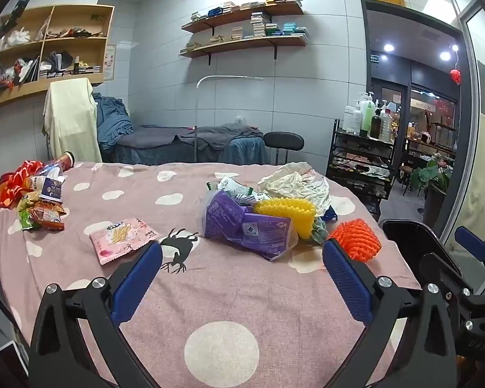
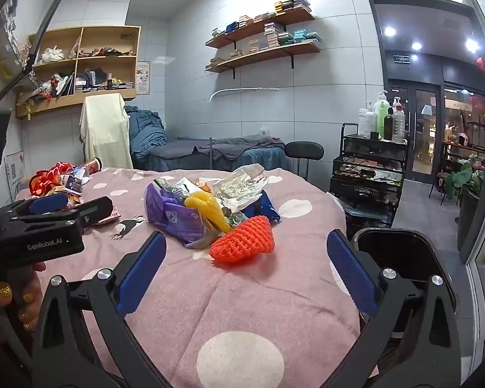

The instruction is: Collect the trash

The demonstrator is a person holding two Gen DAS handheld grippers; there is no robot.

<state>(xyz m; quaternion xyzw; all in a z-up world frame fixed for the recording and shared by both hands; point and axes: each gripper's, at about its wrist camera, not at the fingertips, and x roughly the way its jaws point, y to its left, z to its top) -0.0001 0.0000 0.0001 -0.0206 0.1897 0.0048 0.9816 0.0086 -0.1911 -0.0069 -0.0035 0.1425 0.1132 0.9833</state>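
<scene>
Orange foam net [image 2: 242, 241] just ahead of open right gripper [image 2: 244, 271], prob. untouched.

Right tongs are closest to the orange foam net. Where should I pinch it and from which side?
Pinch the orange foam net across its narrower far end, coming in from above and the near side with the right tongs, which are open and roughly lined up with it. It lies flat on the bedspread, wide edge nearest, and looks soft enough to squash. Its far tip lies against the purple wrapper pile, so stay shallow.

Two foam nets: orange [image 1: 355, 239], yellow [image 1: 289, 215]; one pink packet [image 1: 123, 237].
</scene>
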